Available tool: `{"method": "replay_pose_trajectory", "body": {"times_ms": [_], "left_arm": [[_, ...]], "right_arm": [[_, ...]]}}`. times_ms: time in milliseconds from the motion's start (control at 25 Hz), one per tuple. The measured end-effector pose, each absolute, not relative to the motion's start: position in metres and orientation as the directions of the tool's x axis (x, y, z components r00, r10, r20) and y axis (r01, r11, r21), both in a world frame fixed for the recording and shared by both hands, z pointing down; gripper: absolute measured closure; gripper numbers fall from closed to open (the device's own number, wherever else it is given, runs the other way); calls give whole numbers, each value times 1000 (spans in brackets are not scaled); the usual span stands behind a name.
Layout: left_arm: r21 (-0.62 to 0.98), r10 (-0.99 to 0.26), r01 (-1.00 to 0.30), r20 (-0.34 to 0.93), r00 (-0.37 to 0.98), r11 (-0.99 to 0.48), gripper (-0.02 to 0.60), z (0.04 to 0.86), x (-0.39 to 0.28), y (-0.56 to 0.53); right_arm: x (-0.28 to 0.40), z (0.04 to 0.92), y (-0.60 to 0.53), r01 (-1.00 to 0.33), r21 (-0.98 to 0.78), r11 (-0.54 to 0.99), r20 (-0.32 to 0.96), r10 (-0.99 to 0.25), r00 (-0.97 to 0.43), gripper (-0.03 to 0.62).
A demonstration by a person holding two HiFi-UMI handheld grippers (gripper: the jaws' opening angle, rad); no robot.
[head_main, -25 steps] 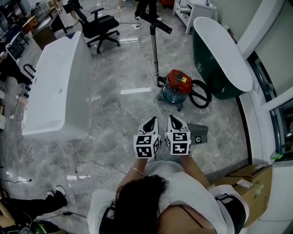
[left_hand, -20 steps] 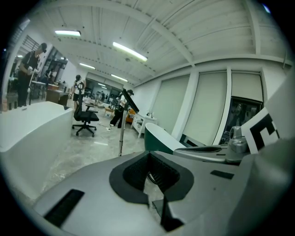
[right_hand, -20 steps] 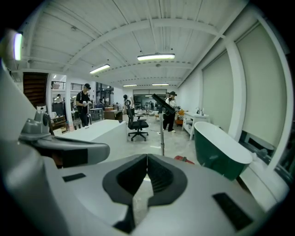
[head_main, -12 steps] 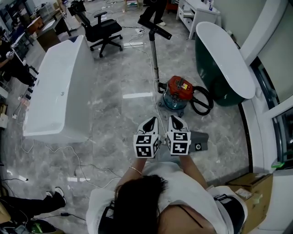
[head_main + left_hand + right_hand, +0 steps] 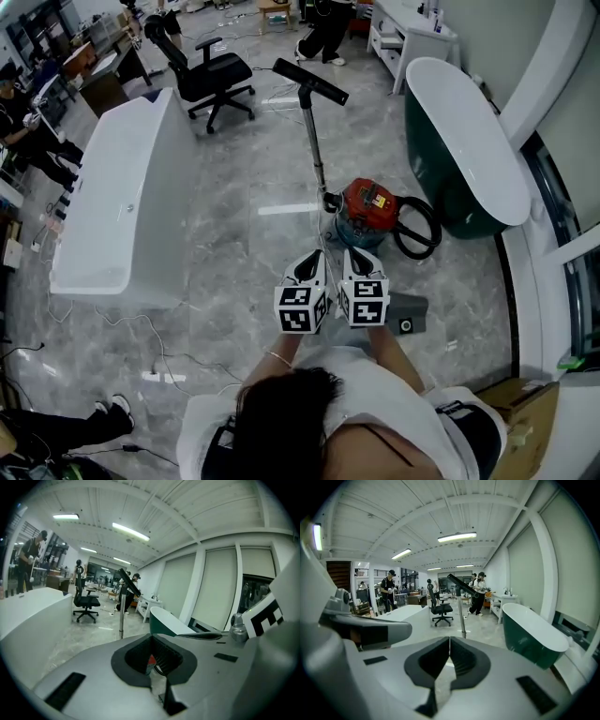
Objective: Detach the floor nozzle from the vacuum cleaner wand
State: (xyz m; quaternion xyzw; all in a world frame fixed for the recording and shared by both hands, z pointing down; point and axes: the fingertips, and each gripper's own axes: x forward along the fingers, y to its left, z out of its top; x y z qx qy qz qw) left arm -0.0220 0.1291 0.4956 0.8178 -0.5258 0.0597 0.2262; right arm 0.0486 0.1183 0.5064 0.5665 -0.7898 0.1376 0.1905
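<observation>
- Left hand-held gripper and right hand-held gripper sit side by side in front of the person. Each has its jaws pressed together with nothing between them.
- Neither touches anything; the red vacuum cleaner stands on the floor just ahead.
- Beside it the wand rises upright, and the floor nozzle sits at its top end, seemingly still attached.
- By my reckoning nothing is done yet: reaching, gripping wand and nozzle, and pulling them apart all remain.
- The grey marble floor is glossy, with loose cables trailing across it.
- A white bathtub stands left, a dark green bathtub right, and an office chair beyond.
</observation>
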Motion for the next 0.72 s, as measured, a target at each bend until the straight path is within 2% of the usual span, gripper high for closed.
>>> {"method": "replay_pose_trajectory", "body": {"times_ms": [720], "left_arm": [[293, -864, -925, 369, 341, -240, 578, 497, 27, 20]], "right_arm": [[103, 508, 12, -892, -17, 452, 453, -792, -410, 579]]}}
